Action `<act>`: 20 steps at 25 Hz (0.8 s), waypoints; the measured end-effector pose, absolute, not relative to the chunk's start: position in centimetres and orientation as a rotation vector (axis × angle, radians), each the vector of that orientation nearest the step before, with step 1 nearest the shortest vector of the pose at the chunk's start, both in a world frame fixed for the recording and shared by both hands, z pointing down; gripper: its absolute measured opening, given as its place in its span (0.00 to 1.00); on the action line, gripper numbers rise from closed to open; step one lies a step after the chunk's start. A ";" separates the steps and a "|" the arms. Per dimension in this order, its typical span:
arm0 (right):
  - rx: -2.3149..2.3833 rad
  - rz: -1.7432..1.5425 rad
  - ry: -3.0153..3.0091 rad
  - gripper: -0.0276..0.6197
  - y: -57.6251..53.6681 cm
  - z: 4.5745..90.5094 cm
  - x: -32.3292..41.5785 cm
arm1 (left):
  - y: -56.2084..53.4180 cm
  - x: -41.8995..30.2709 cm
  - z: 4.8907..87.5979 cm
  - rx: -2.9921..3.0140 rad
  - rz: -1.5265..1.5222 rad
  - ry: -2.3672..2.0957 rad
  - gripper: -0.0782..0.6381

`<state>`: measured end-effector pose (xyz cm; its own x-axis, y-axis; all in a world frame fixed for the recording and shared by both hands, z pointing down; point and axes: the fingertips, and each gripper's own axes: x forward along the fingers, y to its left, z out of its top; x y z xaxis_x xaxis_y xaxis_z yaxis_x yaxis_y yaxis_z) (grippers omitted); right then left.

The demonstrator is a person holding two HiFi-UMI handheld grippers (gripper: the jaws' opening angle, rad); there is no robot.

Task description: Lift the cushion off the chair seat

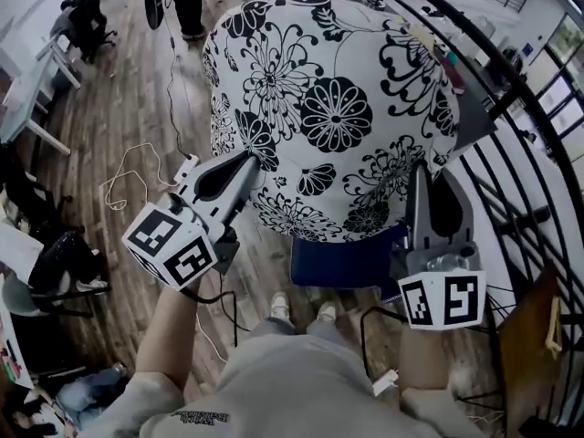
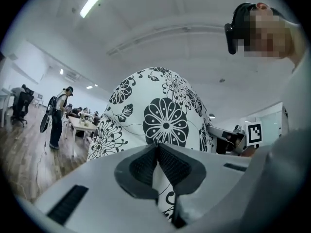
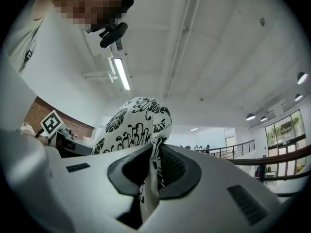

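Head view: cushion [image 1: 333,108] edge nr railing [image 1: 525,217]

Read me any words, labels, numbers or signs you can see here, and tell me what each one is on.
No text here can be read.
Print on the person's grey top: too small and blurred to read.
The cubes on the left gripper and right gripper: black-and-white square markers, no words.
The cushion: flower pattern only, no lettering.
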<state>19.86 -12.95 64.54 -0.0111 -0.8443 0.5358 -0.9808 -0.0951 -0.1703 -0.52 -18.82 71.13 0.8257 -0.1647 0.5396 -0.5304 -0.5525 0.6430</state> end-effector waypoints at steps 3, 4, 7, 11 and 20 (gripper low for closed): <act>1.998 0.703 -1.942 0.09 -13.2 64.4 19.9 | -19.3 -0.5 71.2 2.226 0.500 -0.575 0.14; 1.992 0.686 -1.939 0.09 -13.2 64.4 20.0 | -19.5 -0.4 71.3 2.259 0.502 -0.590 0.14; 1.970 0.662 -1.904 0.09 -13.3 64.7 20.0 | -19.6 0.1 71.8 2.315 0.512 -0.581 0.14; 1.937 0.676 -1.864 0.09 -13.4 65.1 19.8 | -19.7 -0.2 71.8 2.315 0.514 -0.582 0.14; 1.941 0.824 -1.868 0.10 -13.2 64.5 20.1 | -19.6 -0.6 71.2 2.374 0.498 -0.694 0.14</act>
<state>20.08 -13.22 64.54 -0.0232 -0.7970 0.6036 -0.9832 -0.0912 -0.1581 -0.62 -19.65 71.15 0.7921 -0.3548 0.4966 -0.5839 -0.6775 0.4472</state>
